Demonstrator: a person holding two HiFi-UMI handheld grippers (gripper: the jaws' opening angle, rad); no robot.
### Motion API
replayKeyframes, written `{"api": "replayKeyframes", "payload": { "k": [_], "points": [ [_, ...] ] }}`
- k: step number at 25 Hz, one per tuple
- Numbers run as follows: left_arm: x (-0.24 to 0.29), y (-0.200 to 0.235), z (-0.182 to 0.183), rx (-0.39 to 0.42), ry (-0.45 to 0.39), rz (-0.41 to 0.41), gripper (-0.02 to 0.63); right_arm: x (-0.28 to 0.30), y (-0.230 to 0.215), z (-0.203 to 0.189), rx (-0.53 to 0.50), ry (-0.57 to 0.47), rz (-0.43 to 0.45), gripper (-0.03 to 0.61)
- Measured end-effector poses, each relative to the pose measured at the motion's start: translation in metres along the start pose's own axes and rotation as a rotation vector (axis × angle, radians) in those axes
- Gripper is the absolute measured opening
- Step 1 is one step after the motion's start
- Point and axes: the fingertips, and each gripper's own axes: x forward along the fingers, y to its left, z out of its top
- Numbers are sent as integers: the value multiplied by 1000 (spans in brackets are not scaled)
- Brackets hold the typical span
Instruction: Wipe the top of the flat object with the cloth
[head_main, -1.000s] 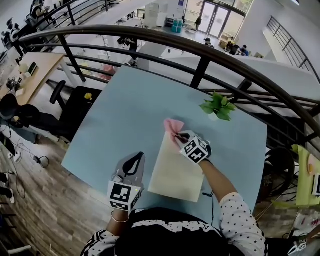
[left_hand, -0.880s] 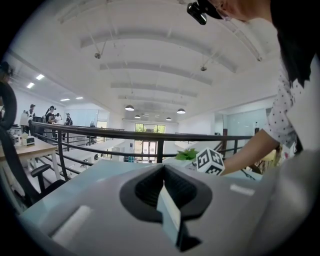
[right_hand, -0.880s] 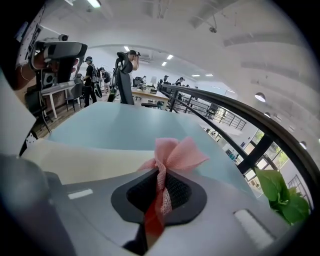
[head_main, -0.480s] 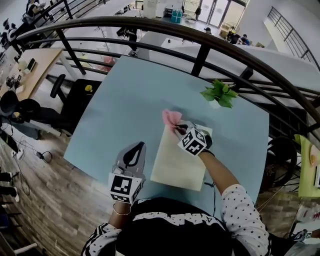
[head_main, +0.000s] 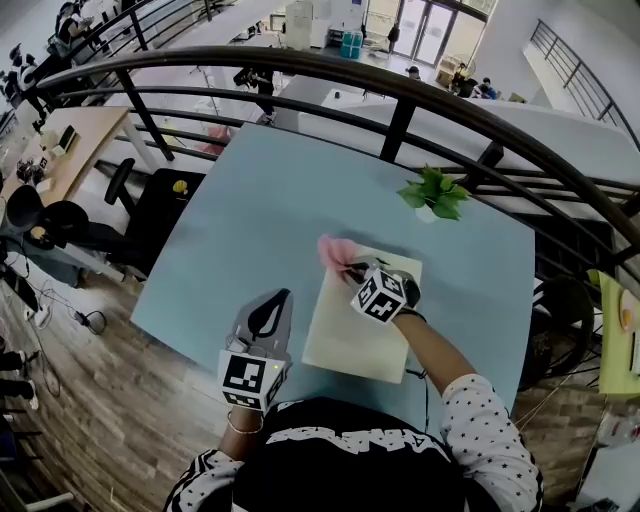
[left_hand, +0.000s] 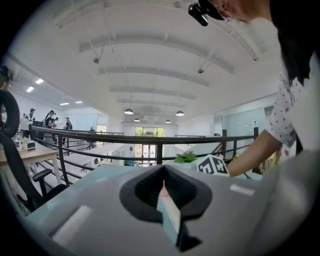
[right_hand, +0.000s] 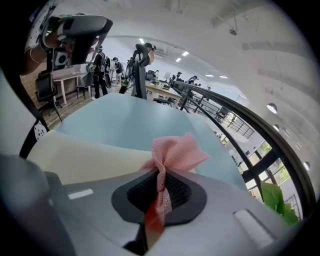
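Note:
A cream flat board lies on the light blue table in the head view. A pink cloth sits at the board's far left corner, with my right gripper shut on it. In the right gripper view the cloth bunches out past the jaws, over the board. My left gripper hovers off the board's left side near the table's front edge. In the left gripper view its jaws are shut with nothing between them.
A small potted green plant stands on the table beyond the board, also in the left gripper view as the plant. A black railing curves round the table's far side. An office chair stands left of the table.
The right gripper and the pink cloth have shifted slightly left at the board's far corner. The left gripper has stayed where it was.

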Motion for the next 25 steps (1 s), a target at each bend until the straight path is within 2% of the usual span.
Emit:
{"api": "replayKeyframes", "payload": {
  "k": [7, 13, 25],
  "points": [
    [-14, -7, 6, 7, 4, 6, 0, -10, 15, 3, 11, -9, 7, 6],
    [-22, -11, 14, 24, -24, 14, 0, -16, 32, 5, 5, -19, 15, 5],
    [-43, -27, 21, 45, -45, 22, 0, -33, 67, 8, -38, -24, 49, 6]
  ]
}}
